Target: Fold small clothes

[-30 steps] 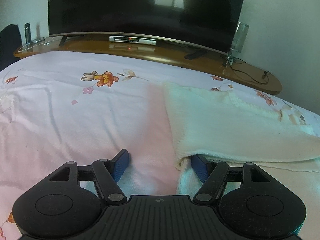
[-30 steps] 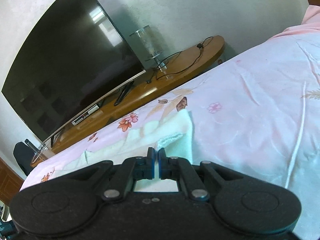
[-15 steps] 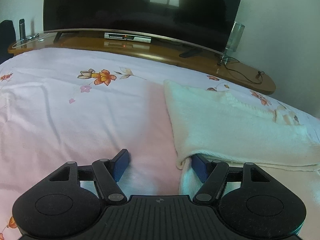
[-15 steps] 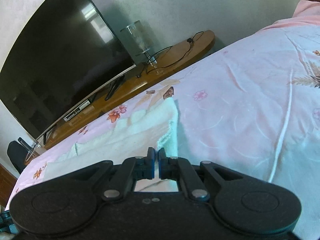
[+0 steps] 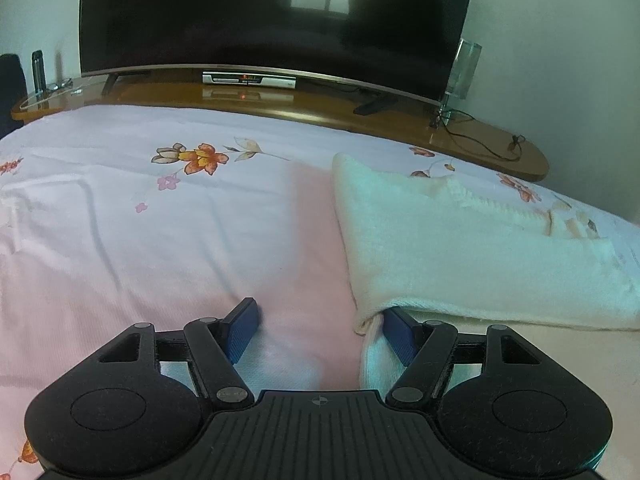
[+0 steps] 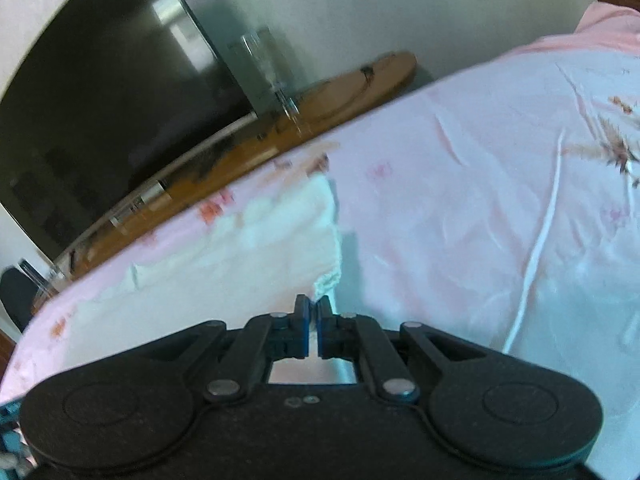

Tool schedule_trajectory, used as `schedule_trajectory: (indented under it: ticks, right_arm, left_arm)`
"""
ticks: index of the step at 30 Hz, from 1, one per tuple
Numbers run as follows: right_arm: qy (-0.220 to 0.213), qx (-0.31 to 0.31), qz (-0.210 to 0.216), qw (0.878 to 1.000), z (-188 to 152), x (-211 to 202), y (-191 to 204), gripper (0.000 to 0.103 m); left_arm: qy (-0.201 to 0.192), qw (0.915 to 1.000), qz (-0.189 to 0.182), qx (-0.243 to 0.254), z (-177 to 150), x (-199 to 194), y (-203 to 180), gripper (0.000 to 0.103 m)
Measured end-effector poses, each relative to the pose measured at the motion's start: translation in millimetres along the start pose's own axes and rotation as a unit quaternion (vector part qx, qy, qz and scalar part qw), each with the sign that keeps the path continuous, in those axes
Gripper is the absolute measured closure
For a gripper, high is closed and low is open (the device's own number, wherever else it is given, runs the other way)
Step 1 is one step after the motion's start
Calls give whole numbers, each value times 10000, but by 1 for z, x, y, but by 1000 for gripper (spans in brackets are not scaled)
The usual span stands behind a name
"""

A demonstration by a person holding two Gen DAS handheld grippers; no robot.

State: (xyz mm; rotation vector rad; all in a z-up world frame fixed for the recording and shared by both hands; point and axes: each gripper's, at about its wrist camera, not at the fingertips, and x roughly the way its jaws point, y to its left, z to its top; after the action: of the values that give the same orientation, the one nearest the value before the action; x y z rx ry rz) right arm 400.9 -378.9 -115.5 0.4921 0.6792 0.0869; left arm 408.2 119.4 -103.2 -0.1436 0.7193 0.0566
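Note:
A small cream-white knitted garment (image 5: 460, 248) lies folded on the pink floral bedsheet (image 5: 160, 232). My left gripper (image 5: 320, 328) is open at the garment's near left corner; its right finger (image 5: 400, 332) is tucked under the folded edge, its left finger (image 5: 240, 328) rests on bare sheet. In the right wrist view the garment (image 6: 240, 248) lies ahead and to the left. My right gripper (image 6: 313, 312) is shut, with the garment's near right corner just ahead of its tips; whether it pinches cloth is unclear.
A large dark curved TV (image 5: 280, 20) stands on a wooden shelf (image 5: 320, 108) past the bed's far edge, with a set-top box (image 5: 248, 79), a glass lamp (image 5: 460, 72) and cables. Bare sheet (image 6: 500, 200) spreads right of the garment.
The right wrist view has shifted and blurred: the right gripper, still shut, has moved and the garment's corner looks nearer. The left gripper stays open at the same corner.

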Motion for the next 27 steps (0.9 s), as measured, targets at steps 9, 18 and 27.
schedule_trajectory:
  ticks: [9, 18, 27]
  right_arm:
    - [-589, -351, 79, 9976, 16, -30, 2, 93]
    - [-186, -1300, -173, 9912, 14, 34, 34, 99]
    - [-572, -610, -100, 9964, 29, 15, -8, 89]
  left_arm:
    - [-522, 9980, -244, 244, 19, -41, -5, 34]
    - [-311, 9945, -447, 893, 7, 16, -51, 34]
    - [-518, 9973, -398, 322, 17, 7, -27, 33]
